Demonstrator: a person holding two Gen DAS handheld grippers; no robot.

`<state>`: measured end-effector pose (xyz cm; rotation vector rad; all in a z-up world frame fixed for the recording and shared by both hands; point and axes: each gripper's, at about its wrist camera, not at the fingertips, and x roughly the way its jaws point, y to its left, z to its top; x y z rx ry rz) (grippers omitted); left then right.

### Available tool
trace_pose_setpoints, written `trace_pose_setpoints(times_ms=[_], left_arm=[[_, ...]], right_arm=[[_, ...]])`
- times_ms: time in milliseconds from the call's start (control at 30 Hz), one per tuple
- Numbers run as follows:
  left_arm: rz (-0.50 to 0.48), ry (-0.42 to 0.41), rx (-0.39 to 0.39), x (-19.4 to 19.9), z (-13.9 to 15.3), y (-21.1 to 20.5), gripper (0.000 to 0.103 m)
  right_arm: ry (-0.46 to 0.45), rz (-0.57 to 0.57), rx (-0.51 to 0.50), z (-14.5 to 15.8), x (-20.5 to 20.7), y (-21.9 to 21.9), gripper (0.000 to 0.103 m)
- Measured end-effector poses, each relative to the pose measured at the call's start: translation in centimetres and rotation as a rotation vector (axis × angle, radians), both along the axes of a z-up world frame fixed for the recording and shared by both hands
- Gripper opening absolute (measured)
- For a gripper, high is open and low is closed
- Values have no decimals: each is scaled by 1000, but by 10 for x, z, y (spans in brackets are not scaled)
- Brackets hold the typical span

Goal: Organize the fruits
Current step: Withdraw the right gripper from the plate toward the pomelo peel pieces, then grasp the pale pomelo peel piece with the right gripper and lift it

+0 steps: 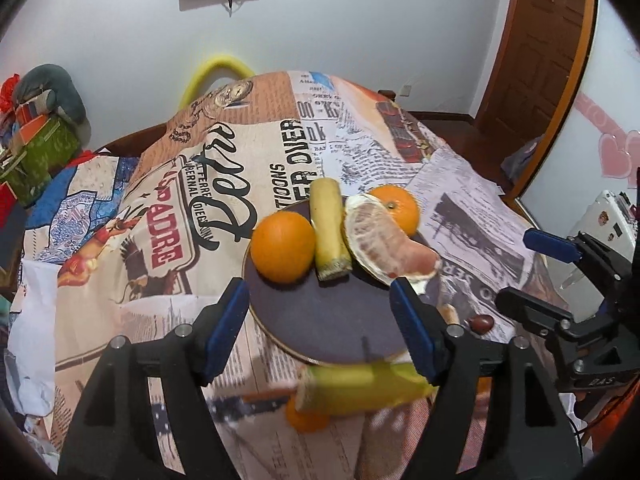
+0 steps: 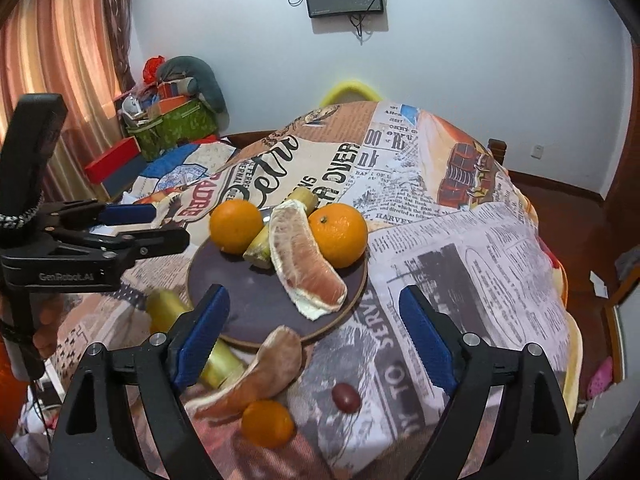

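Your plate (image 2: 352, 300) already carries four pieces: an orange (image 2: 236, 226) at its ten o'clock edge, a second orange (image 2: 338, 236) at two o'clock, a short length of banana (image 2: 262, 246) lying between them, and a peeled grapefruit wedge (image 2: 308, 268) running from the centre down toward five o'clock. So the sorting looks roughly half done.

Four things are off the plate on the newspaper-print cloth (image 2: 460, 280). From the right wrist view, a second banana piece (image 2: 168, 308) sits at the plate's eight o'clock, another grapefruit wedge (image 2: 264, 368) lies against the rim at six o'clock, a small mandarin (image 2: 267, 423) rests just below that wedge, and a dark date or grape (image 2: 346, 398) lies beside them toward five o'clock.

Your left gripper (image 1: 318, 328) is spread wide with nothing between its pads, hovering over the plate's near edge. Your right gripper (image 2: 316, 340) is spread too and empty, the loose wedge lying under the gap.
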<state>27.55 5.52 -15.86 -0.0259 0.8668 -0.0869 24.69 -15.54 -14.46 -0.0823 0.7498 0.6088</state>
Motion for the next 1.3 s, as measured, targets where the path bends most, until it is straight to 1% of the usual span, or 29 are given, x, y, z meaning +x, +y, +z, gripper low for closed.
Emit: trace_pose_setpoints(times_ms=[200, 367, 633, 767, 933, 1100, 1167, 1200, 1233, 1300], left_arm=[[4, -18, -5, -30, 5, -1, 72], [17, -10, -1, -51, -1, 2, 72], [38, 9, -26, -78, -15, 15, 72], [41, 24, -26, -87, -25, 18, 72], [45, 47, -41, -93, -36, 21, 72], [39, 71, -19, -94, -45, 20, 72], [39, 80, -30, -93, -48, 21, 72], [41, 83, -36, -92, -48, 21, 72], [44, 86, -42, -92, -49, 22, 72], [53, 85, -48, -90, -51, 24, 72]], right_arm=[[13, 4, -15, -4, -21, -2, 85], [36, 8, -24, -11, -33, -3, 85], [89, 23, -36, -28, -49, 4, 85], [118, 45, -47, -37, -51, 14, 85], [139, 78, -88, -51, -48, 30, 85], [162, 68, -118, -63, -35, 36, 85], [170, 78, -109, -64, -32, 37, 83], [174, 84, -98, -64, -31, 37, 81], [179, 91, -86, -63, -31, 36, 75], [189, 120, -62, -61, -32, 37, 67]])
